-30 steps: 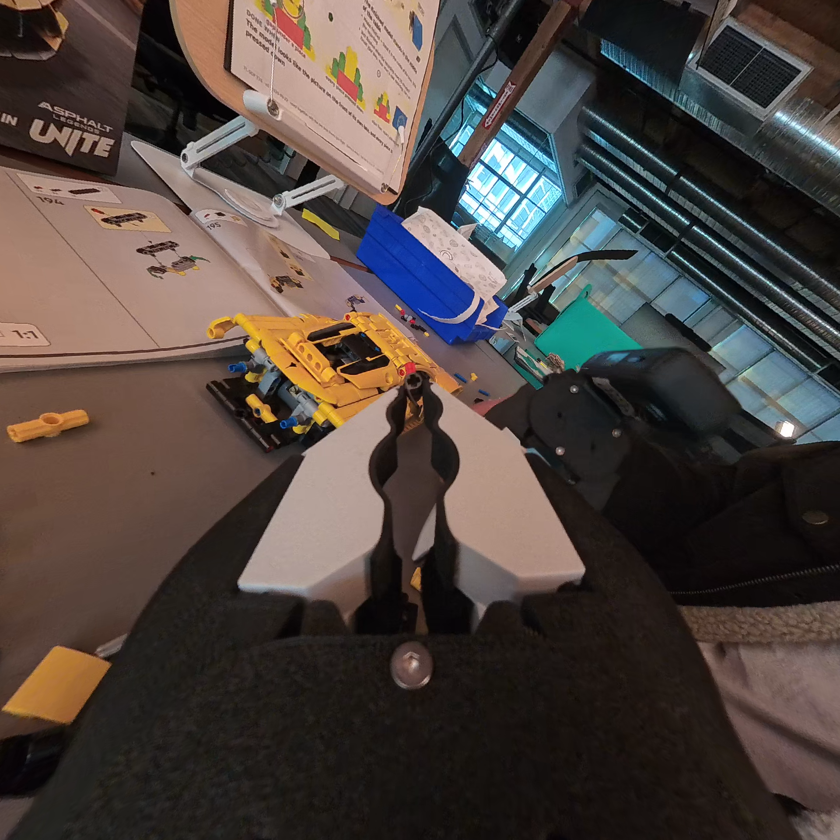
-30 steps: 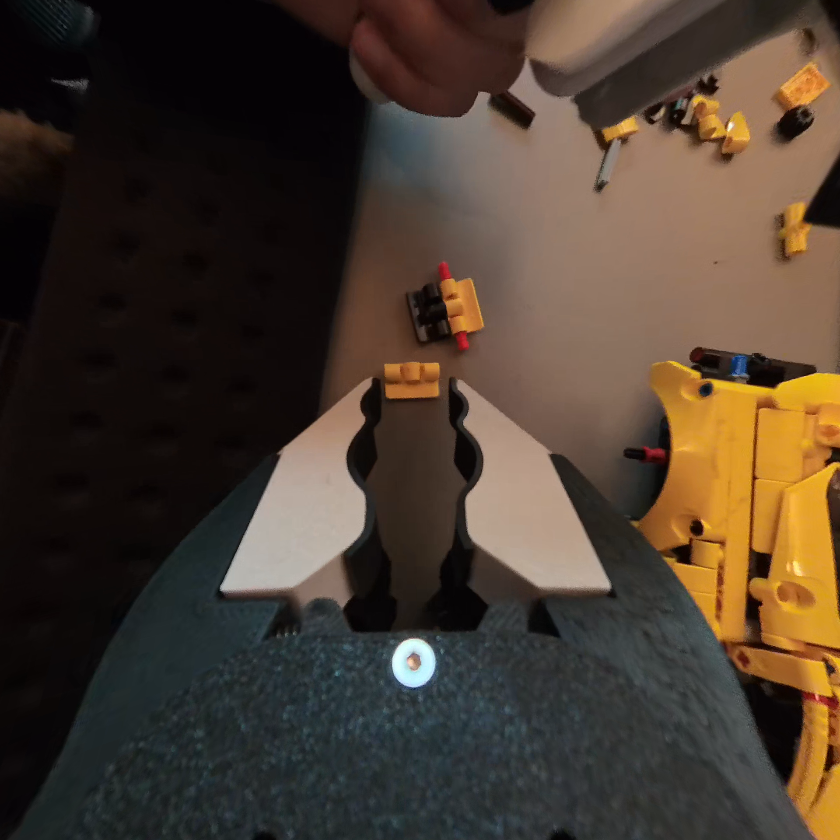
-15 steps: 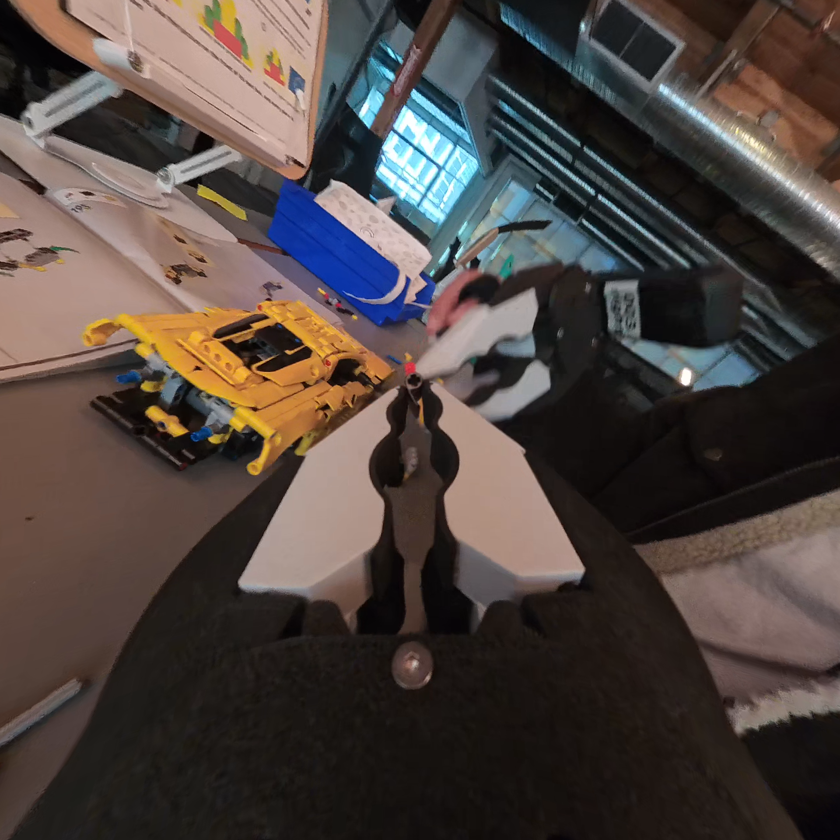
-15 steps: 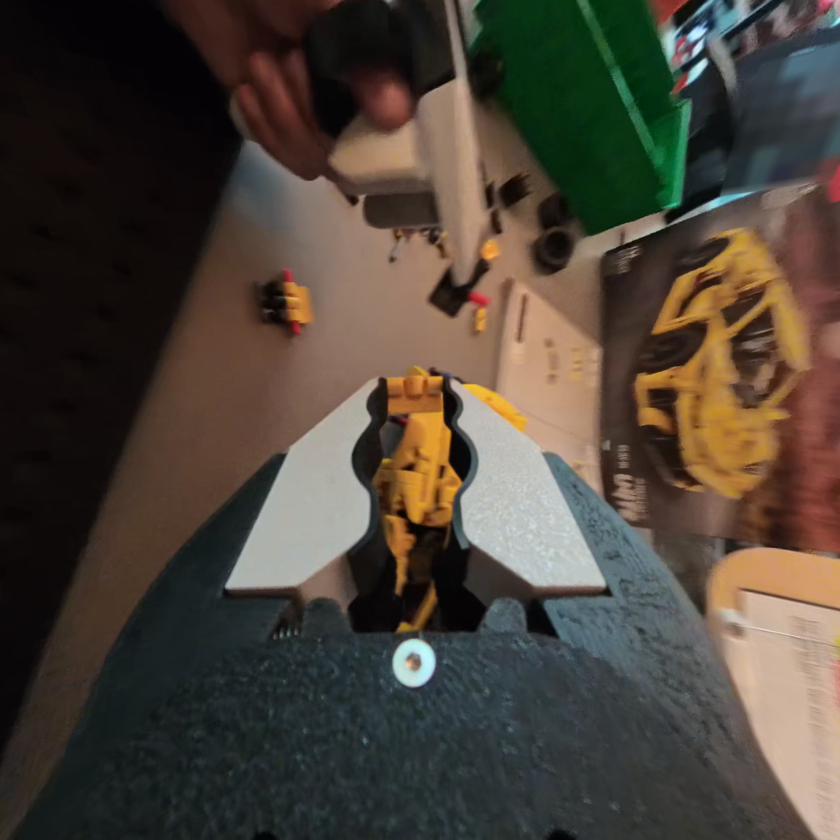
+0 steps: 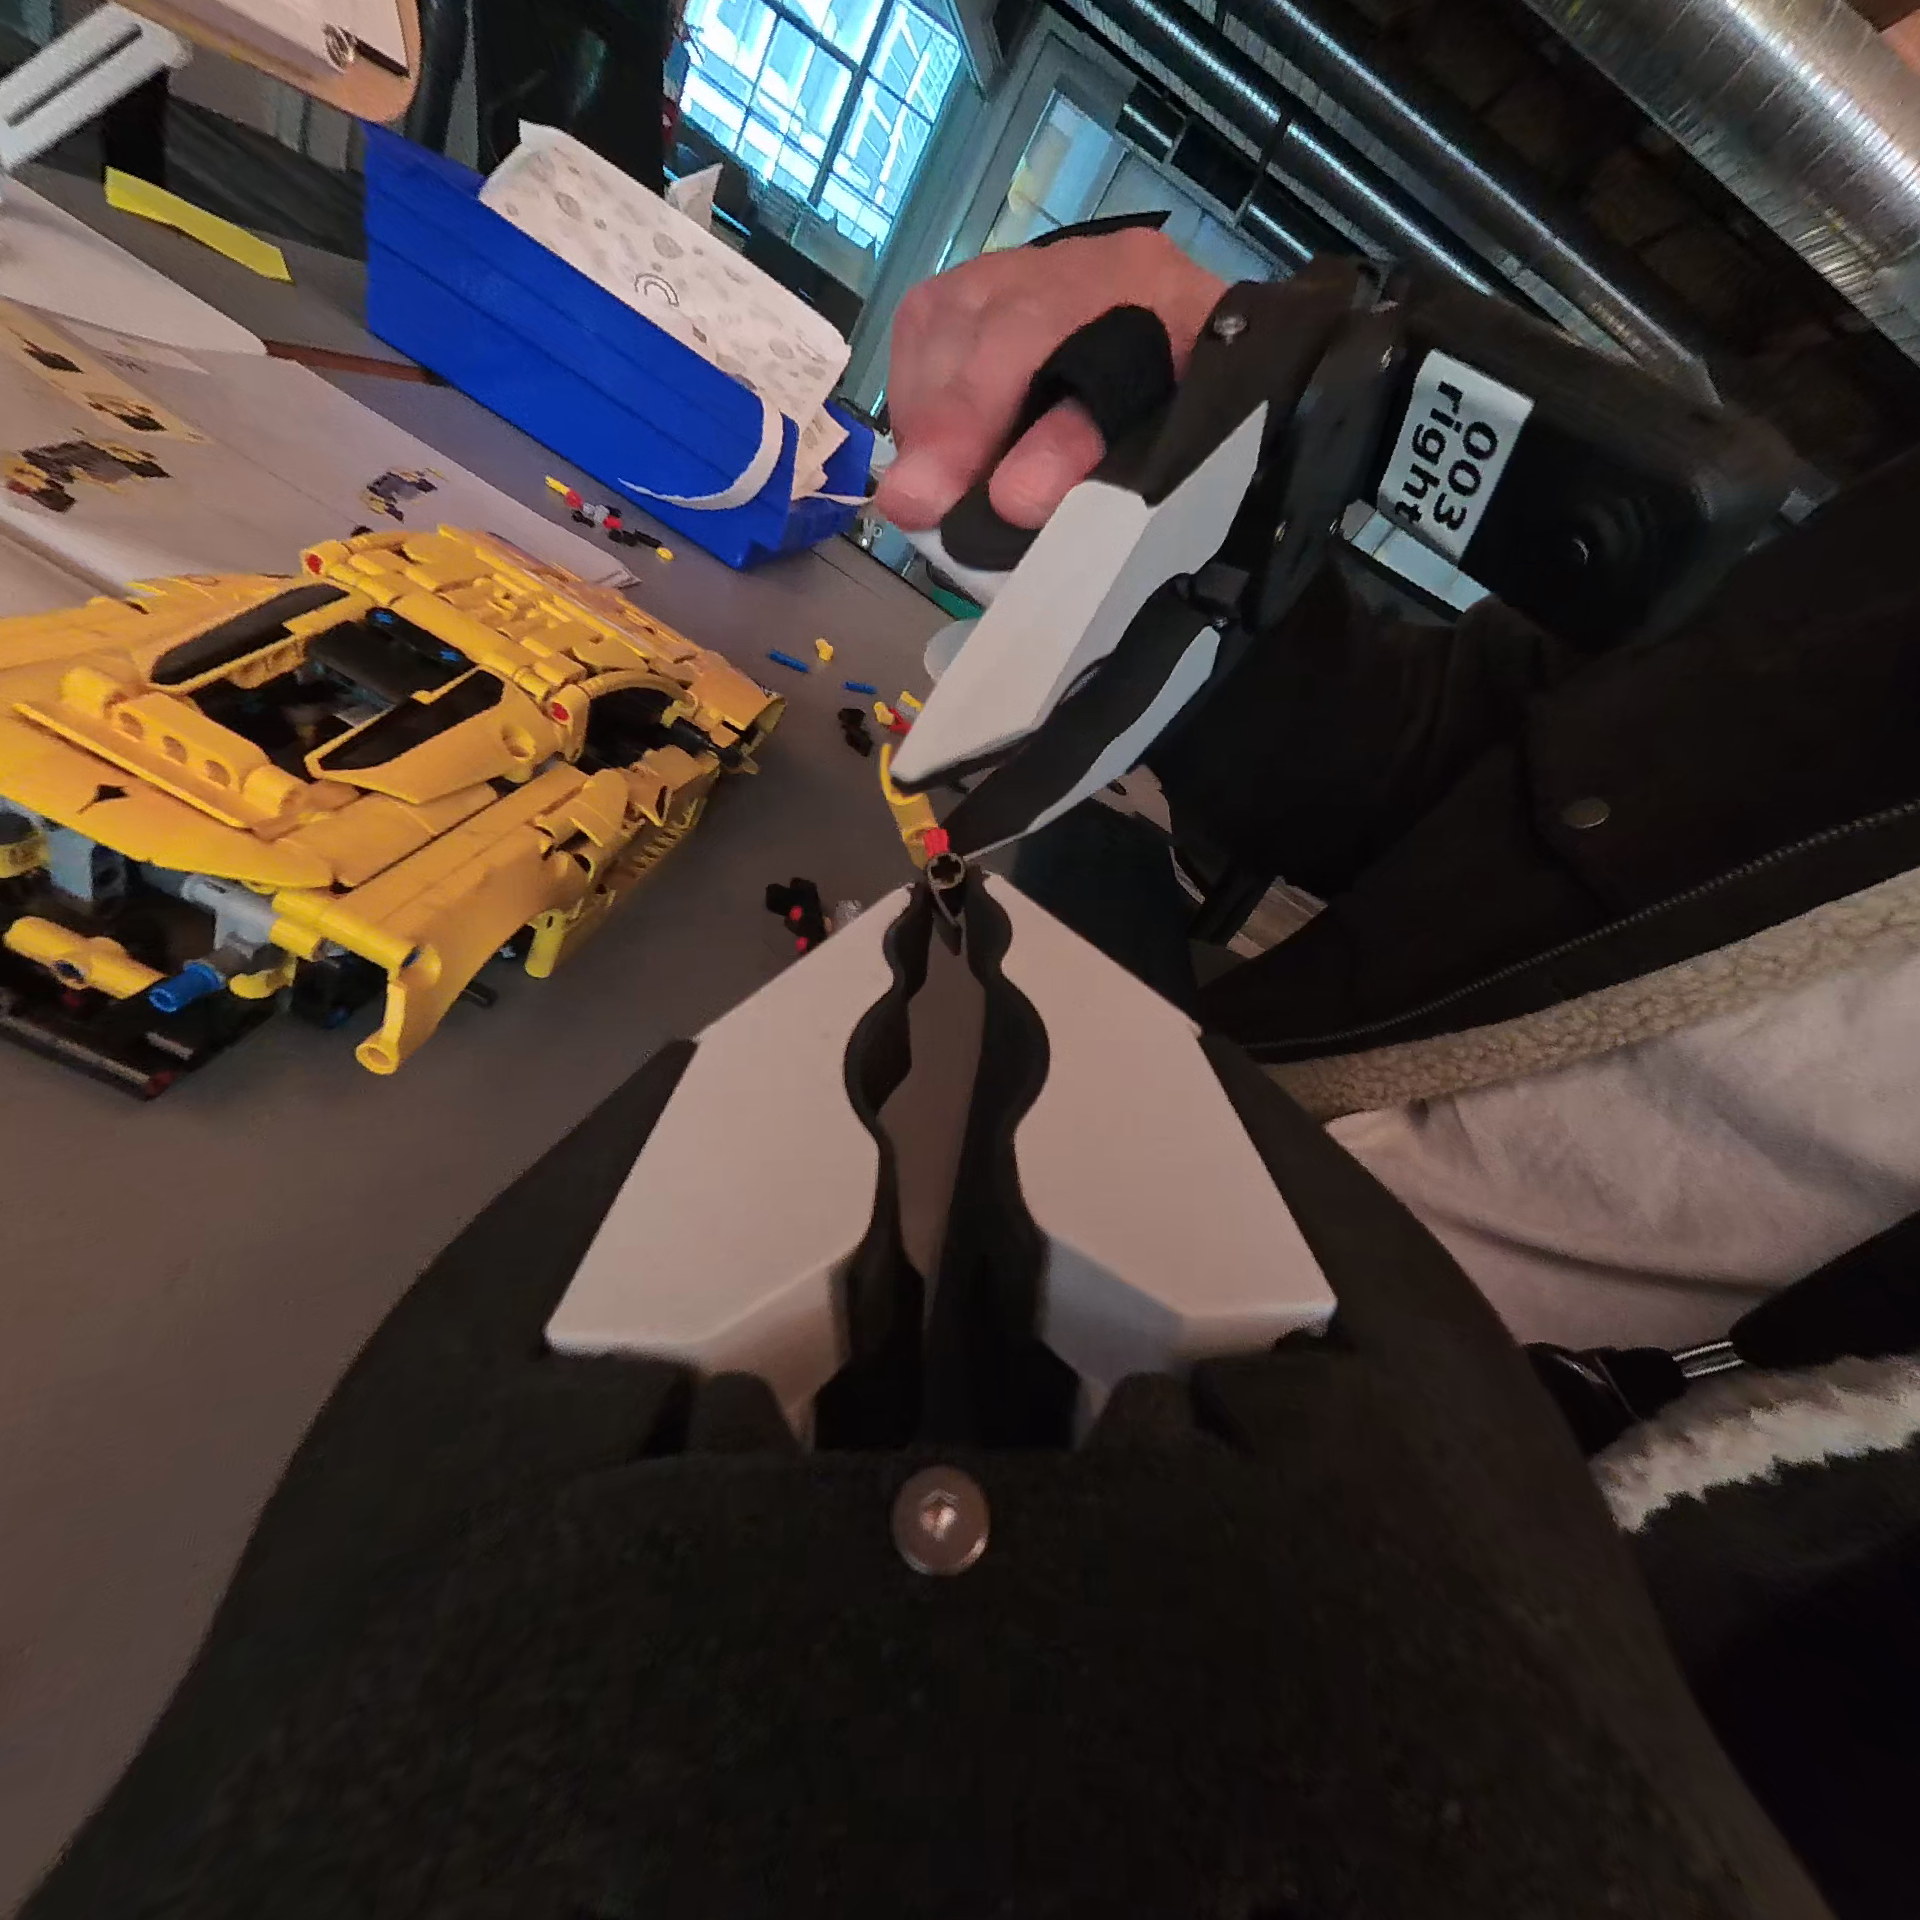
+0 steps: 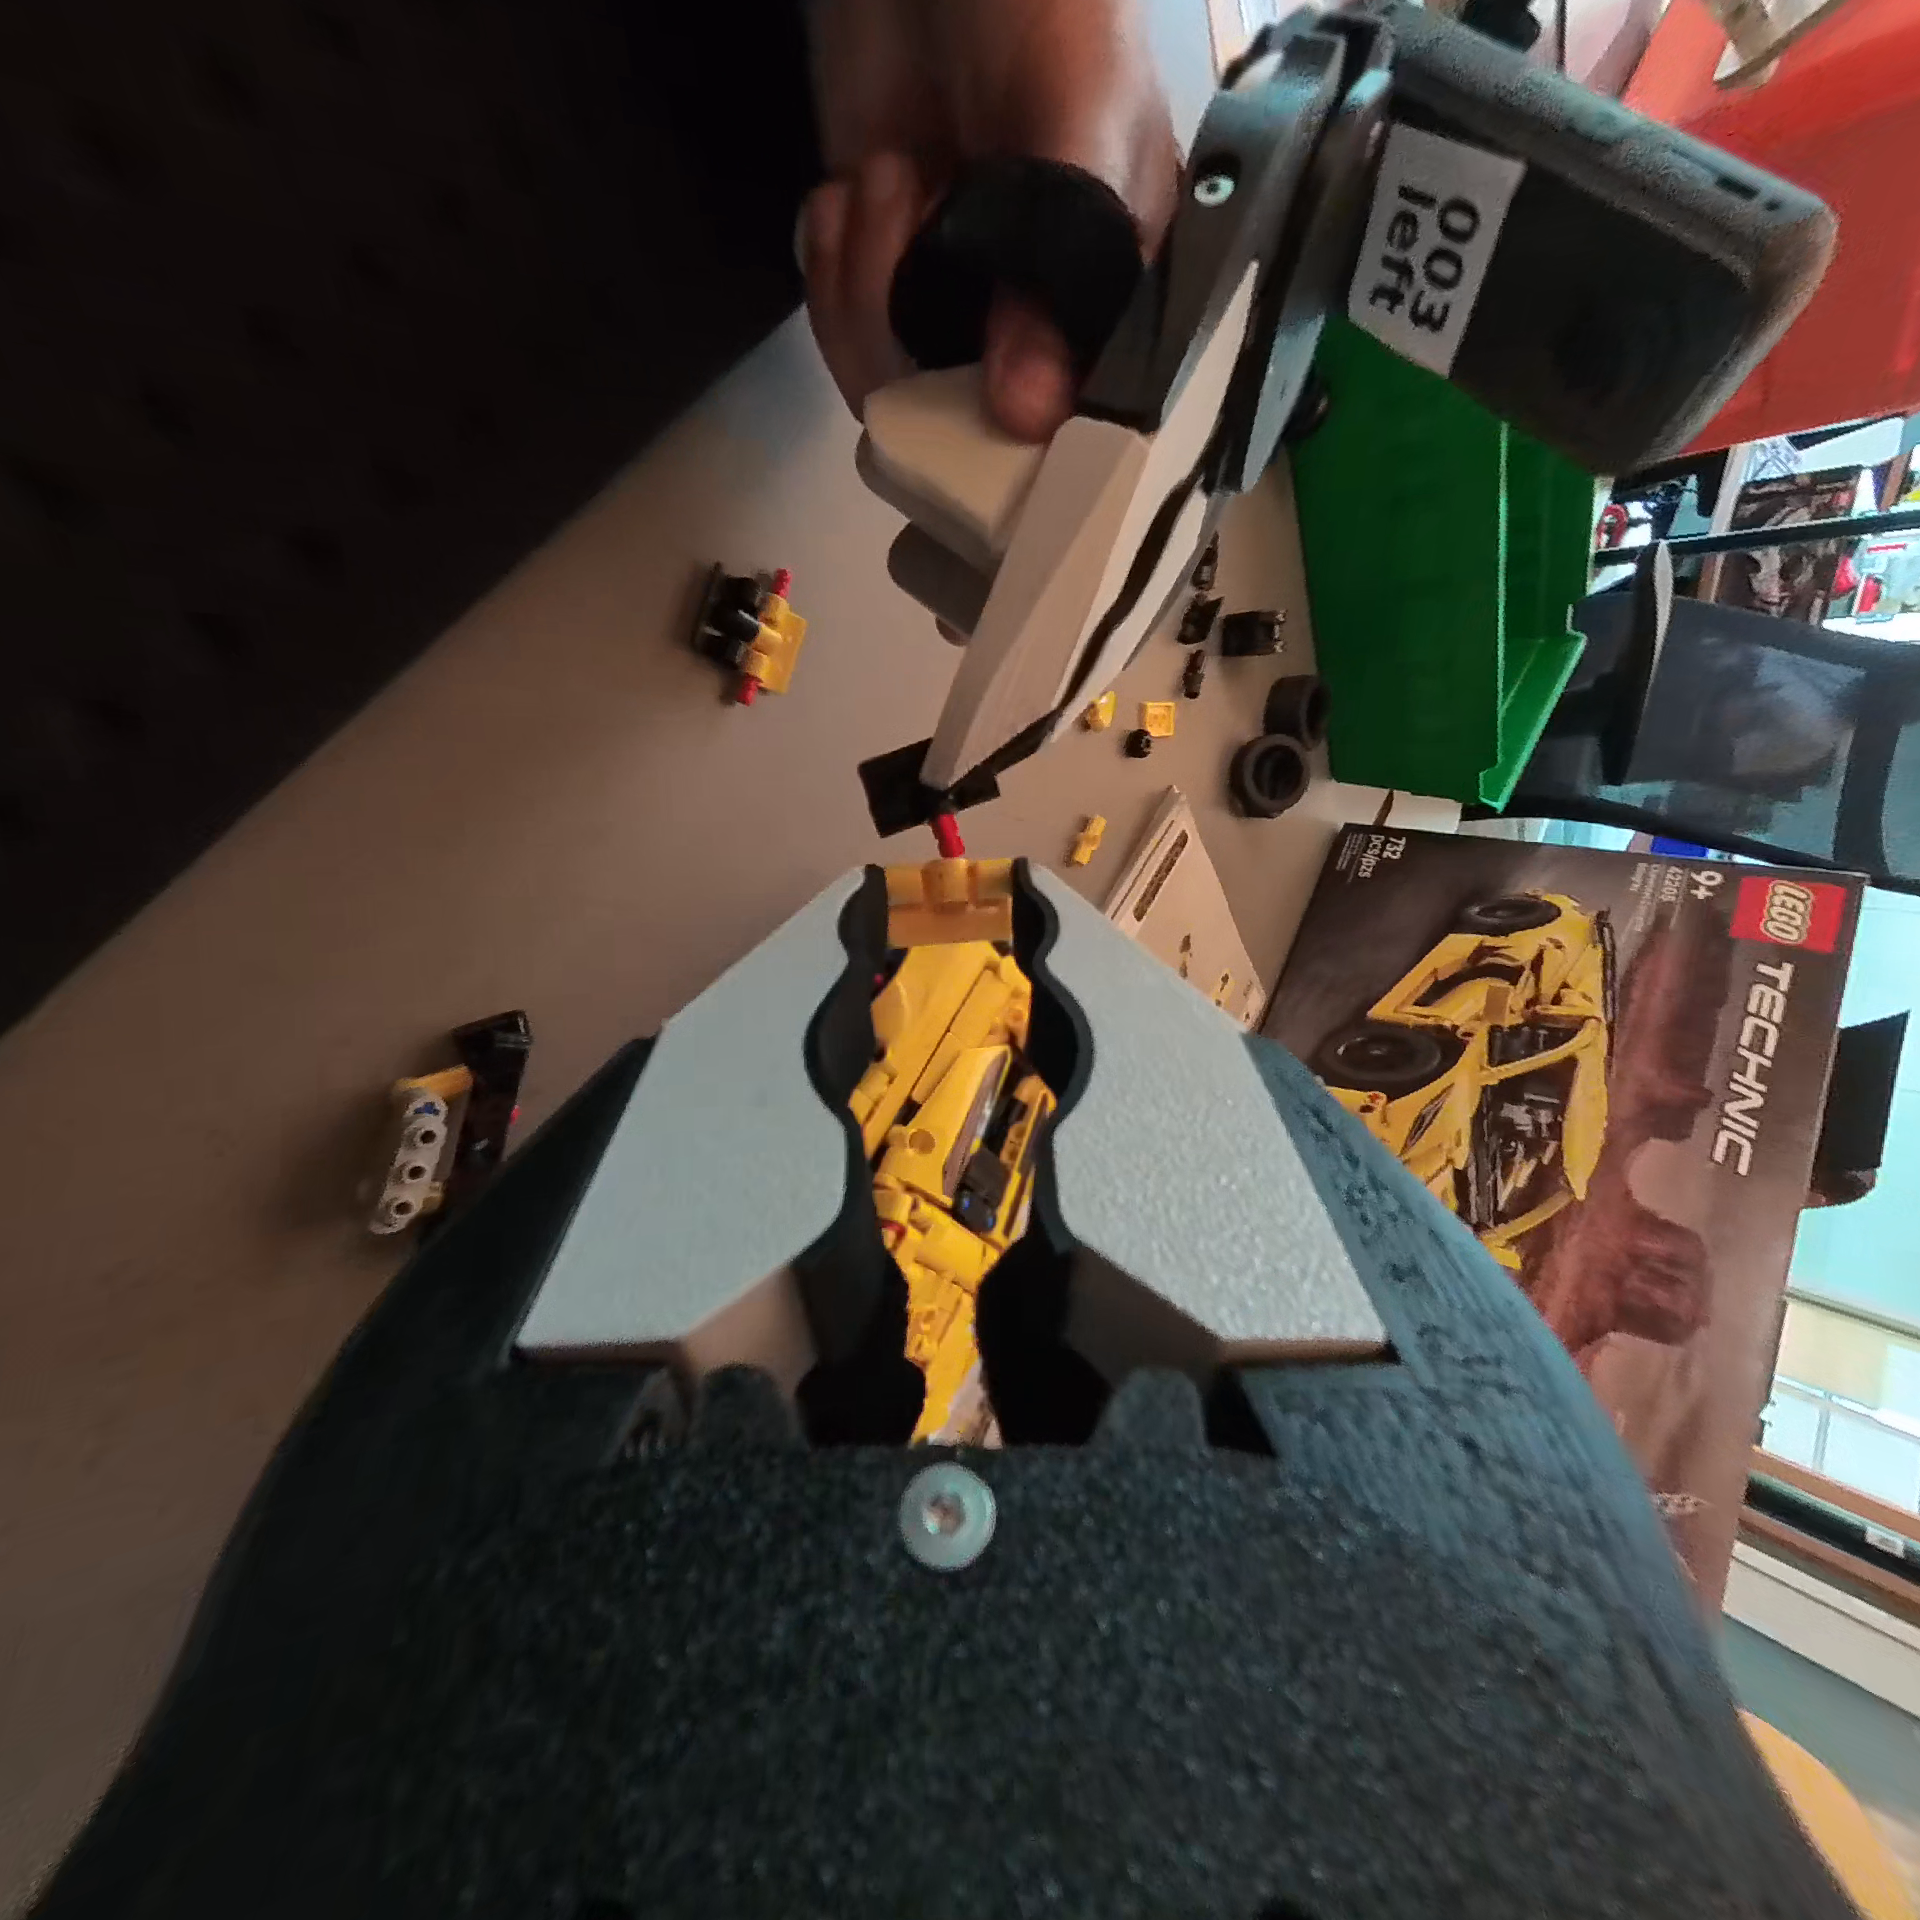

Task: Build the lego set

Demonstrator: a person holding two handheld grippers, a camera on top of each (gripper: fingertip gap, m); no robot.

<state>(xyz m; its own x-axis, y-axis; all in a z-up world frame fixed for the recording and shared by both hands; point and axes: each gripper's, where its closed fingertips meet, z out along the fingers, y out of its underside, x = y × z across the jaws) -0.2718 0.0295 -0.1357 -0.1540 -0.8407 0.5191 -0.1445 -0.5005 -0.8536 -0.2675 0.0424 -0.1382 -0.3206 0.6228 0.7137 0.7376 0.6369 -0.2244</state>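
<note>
My left gripper (image 5: 943,885) is shut on a small black piece (image 5: 948,906) with a red pin (image 5: 936,840) sticking out. My right gripper (image 6: 948,883) is shut on a small yellow piece (image 6: 945,902). Both are held in the air, tip to tip. The red pin (image 6: 945,828) meets the yellow piece; I cannot tell whether it is pushed in. The right gripper also shows in the left wrist view (image 5: 920,777), and the left gripper in the right wrist view (image 6: 935,781). The yellow Lego car (image 5: 364,748) stands on the grey table (image 5: 260,1247) to the left.
A blue bin (image 5: 582,353) and instruction pages (image 5: 156,447) lie behind the car. A green bin (image 6: 1434,582), black tyres (image 6: 1278,748), the set's box (image 6: 1558,1091) and loose pieces lie about. Two small sub-assemblies (image 6: 750,636) (image 6: 447,1127) sit near the table edge.
My right gripper has lifted the yellow piece off the table and swung toward the left gripper. Both grippers have closed in until the pieces meet.
</note>
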